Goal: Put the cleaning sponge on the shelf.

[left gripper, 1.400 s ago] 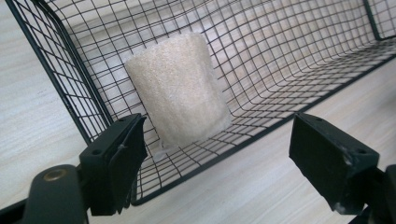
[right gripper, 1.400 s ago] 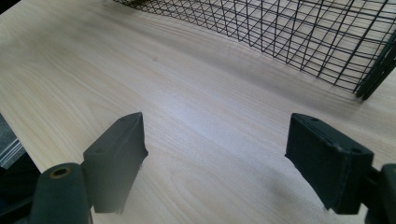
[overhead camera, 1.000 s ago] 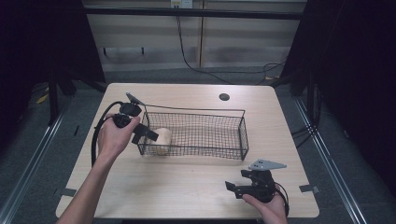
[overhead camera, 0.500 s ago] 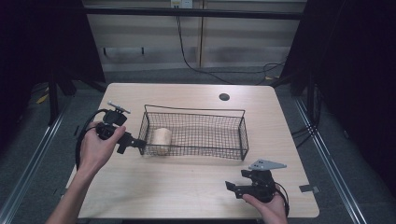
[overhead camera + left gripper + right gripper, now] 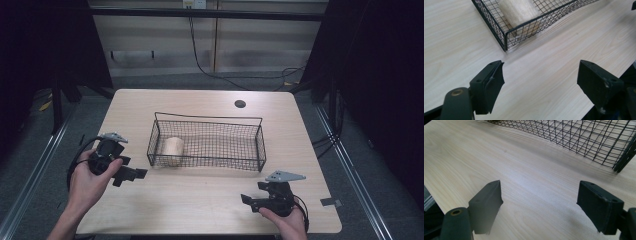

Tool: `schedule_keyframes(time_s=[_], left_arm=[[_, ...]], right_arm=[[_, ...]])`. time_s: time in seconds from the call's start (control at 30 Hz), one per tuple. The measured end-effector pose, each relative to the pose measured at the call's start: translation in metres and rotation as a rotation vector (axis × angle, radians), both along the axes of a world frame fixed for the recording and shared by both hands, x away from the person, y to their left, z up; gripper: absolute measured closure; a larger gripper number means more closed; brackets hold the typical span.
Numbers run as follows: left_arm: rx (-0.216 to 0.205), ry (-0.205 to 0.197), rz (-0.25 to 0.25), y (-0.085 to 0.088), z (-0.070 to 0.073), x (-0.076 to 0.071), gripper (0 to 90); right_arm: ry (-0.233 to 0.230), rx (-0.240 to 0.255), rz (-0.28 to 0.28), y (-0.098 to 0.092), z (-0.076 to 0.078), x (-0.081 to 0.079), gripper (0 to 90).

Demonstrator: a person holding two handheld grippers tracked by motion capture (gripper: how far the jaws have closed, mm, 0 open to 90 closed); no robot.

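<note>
Well, the pale roll (image 5: 174,148) lies at the left end of the wire basket (image 5: 260,150), just beyond and apart from the left gripper (image 5: 131,174), jaws spread wide, nothing btwn them. Probably parked in the basket as its place. Right gripper (image 5: 248,199), also spread and empty, rests near the basket's other corner. Left gripper view gives the roll's fibrous texture (image 5: 517,11); high view doesn't.

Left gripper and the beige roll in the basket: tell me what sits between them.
Between the left gripper and the beige roll stand bare tabletop and the wire basket wall, as the left gripper view shows.
</note>
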State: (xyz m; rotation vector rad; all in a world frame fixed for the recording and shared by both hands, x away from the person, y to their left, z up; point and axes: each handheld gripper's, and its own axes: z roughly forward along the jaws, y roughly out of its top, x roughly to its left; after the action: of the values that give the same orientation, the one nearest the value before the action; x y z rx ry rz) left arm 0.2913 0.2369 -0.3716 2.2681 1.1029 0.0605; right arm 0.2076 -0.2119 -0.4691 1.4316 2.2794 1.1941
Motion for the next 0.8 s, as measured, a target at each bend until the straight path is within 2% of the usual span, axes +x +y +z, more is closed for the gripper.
schedule_keyframes(time_s=[0.07,0.1,0.13,0.17,0.2,0.33,0.4,0.53,0.67,0.77,0.8], left_arm=[[-0.017,0.008,0.021,0.004,-0.007,-0.005,21.1],[-0.017,0.008,0.021,0.004,-0.007,-0.005,21.1],[-0.024,0.027,0.027,0.006,-0.014,-0.007,21.1],[-0.024,0.027,0.027,0.006,-0.014,-0.007,21.1],[-0.036,0.036,0.022,0.007,-0.020,-0.010,21.1],[-0.027,0.045,0.017,0.006,-0.032,-0.021,21.1],[-0.014,0.035,0.021,0.005,-0.037,-0.027,21.0],[0.007,0.044,0.018,0.001,-0.047,-0.038,21.0],[-0.021,0.032,0.032,0.005,-0.060,-0.048,21.1],[-0.017,0.023,0.032,0.008,-0.067,-0.051,21.1],[-0.026,0.009,0.036,0.012,-0.075,-0.052,21.1]], right_arm=[[0.003,0.000,-0.003,0.000,0.000,0.000,19.6],[0.003,0.000,-0.003,0.000,0.000,0.000,19.6],[0.004,0.000,-0.004,0.000,0.000,0.000,19.6],[0.004,0.000,-0.004,0.000,0.000,0.000,19.6],[0.005,-0.001,-0.005,0.000,0.000,0.000,19.6],[0.008,-0.002,-0.002,0.001,-0.001,0.000,19.6],[0.011,-0.002,-0.003,0.002,-0.001,0.001,19.6],[0.005,-0.002,0.000,0.002,-0.001,0.001,19.6],[-0.003,-0.003,-0.005,0.005,-0.002,0.000,19.9],[0.002,-0.011,-0.002,0.006,-0.003,0.000,20.0],[0.002,-0.011,-0.006,0.005,-0.003,0.001,20.0]])
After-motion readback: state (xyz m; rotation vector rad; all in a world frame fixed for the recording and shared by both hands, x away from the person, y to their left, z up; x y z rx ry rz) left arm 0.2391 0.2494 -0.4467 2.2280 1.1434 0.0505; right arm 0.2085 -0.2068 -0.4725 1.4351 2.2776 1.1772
